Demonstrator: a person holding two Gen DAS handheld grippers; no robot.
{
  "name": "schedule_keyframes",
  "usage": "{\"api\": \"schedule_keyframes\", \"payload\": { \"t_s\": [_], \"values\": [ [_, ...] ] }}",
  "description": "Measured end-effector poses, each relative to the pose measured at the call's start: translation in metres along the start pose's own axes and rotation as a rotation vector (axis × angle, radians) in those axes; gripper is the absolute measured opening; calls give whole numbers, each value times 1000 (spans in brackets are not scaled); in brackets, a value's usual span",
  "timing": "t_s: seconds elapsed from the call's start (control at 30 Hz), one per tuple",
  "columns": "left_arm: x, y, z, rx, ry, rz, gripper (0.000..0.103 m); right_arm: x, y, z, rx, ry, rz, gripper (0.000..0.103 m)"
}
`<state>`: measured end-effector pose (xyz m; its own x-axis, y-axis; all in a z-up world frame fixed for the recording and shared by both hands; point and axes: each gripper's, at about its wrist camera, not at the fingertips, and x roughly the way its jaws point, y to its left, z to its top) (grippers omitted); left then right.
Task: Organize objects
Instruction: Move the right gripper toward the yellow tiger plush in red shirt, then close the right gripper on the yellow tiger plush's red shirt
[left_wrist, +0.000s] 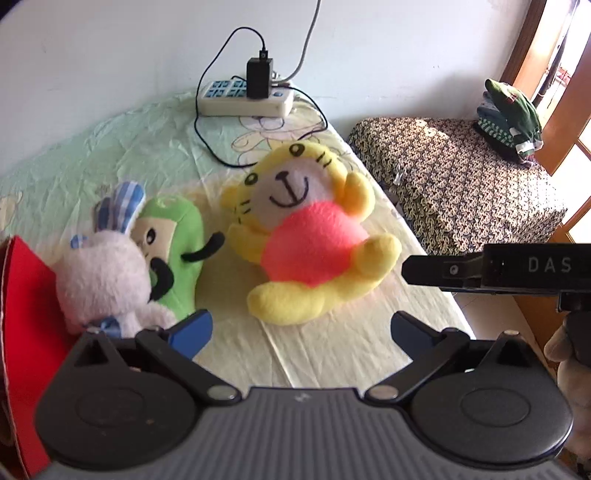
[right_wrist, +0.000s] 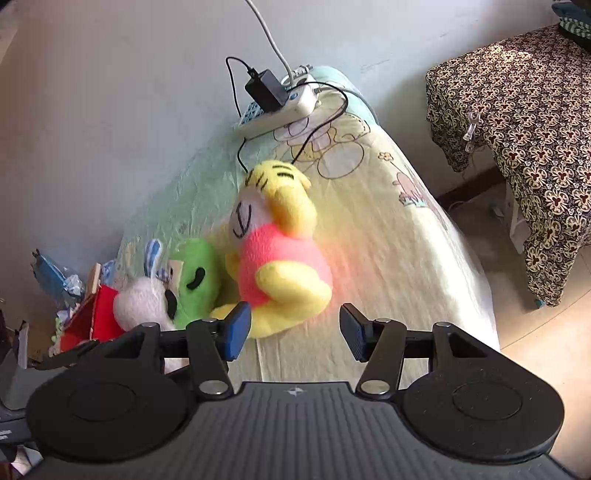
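Three plush toys lie on a pale green and yellow bedsheet (left_wrist: 122, 155). A yellow tiger in a pink shirt (left_wrist: 310, 240) lies on its back in the middle. To its left a green plush (left_wrist: 181, 236) rests against a white rabbit with blue checked ears (left_wrist: 103, 280). My left gripper (left_wrist: 301, 328) hovers open just short of the tiger, with nothing between its blue pads. In the right wrist view my right gripper (right_wrist: 295, 330) is open too. The tiger (right_wrist: 280, 258) lies just beyond its left pad, not pinched. The right gripper's black finger (left_wrist: 436, 269) juts in from the right.
A red box (left_wrist: 22, 295) stands beside the rabbit at the left. A white power strip with a black adapter (left_wrist: 245, 98) and its cable lie at the bed's far end by the wall. Right of the bed a patterned cloth covers a low table (left_wrist: 461, 177) with folded clothes (left_wrist: 509, 118).
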<state>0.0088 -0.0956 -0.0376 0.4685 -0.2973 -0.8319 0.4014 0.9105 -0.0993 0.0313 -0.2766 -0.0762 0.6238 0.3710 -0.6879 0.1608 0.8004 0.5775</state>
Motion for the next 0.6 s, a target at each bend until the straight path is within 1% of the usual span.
{"api": "schedule_keyframes", "payload": {
  "t_s": [0.1, 0.17, 0.23, 0.4, 0.5, 0.6],
  "values": [
    [7, 7, 15, -41, -13, -74, 102, 2, -6, 17, 31, -34, 33, 57],
    [15, 9, 24, -55, -14, -81, 102, 7, -9, 26, 43, -44, 49, 61],
    [25, 11, 31, -65, -3, -84, 102, 17, -13, 35, 56, -26, 62, 63],
    [52, 21, 41, -125, 51, -139, 102, 38, -20, 45, 87, 6, 93, 64],
    [67, 27, 40, -162, 91, -178, 102, 55, -24, 47, 102, 50, 138, 65],
    [79, 31, 41, -188, 123, -217, 103, 69, -27, 47, 96, 65, 119, 66]
  ]
}}
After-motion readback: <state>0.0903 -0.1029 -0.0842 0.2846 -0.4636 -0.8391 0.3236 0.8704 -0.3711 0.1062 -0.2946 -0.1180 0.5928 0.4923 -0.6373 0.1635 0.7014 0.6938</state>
